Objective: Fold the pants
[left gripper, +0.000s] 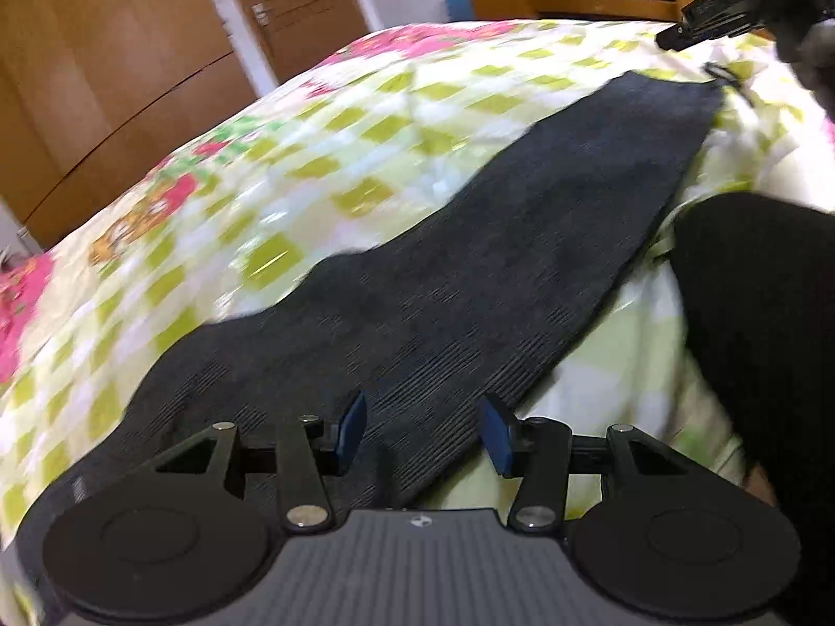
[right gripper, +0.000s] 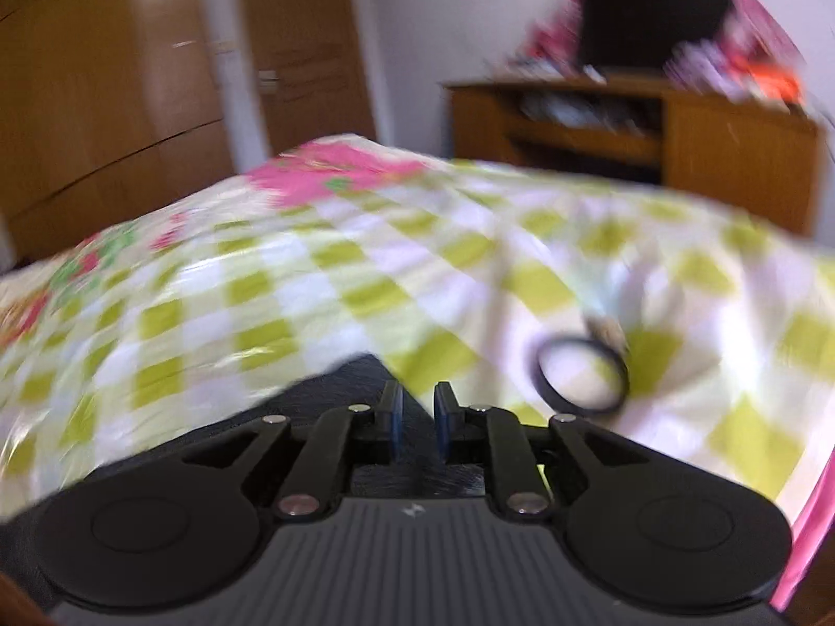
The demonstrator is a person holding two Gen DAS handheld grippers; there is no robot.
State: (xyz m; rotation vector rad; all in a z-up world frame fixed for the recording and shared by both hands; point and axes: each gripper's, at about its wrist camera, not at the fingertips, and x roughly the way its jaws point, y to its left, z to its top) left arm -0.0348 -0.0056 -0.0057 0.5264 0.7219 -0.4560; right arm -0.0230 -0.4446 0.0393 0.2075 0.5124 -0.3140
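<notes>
Broadly: wide bed under a green-and-white checked coverlet with pink flowers (left gripper: 323, 156), brown wooden wardrobe doors (left gripper: 104, 78) behind, low wooden cabinet (right gripper: 730, 141) at the far side. Both views motion-blurred, the right wrist view worse.

Dark grey ribbed knit pants (left gripper: 496, 271) laid along the near bed edge as one long flat strip, far end close to the bed's corner, near end running under the left gripper (left gripper: 422, 433). Whether already halved leg-on-leg: cannot tell.

Person's black-clad leg (left gripper: 756, 339) pressed against the mattress beside the strip.

Left gripper low over the near end, blue pads (left gripper: 350, 430) roughly half apart, cloth beneath but not pinched; nothing held. Right gripper (right gripper: 416, 420) above the far pointed end of the cloth, jaws parted only narrowly, gap apparently empty; nothing held.

Small black ring-shaped object (right gripper: 582, 381), probably a hair tie or loop, loose on the coverlet just beside the right gripper.

Risks, as judged:
- Slippery-looking coverlet pinched along with the knit, dragging bedding into the fold.
- Only the top layer grabbed, layers sliding apart and the fold going skewed.
- Right jaws too narrow for bunched cloth; possible miss.
- Strip near the edge; uneven pull could tip it off the bed.
- Black ring swept or folded in.
</notes>
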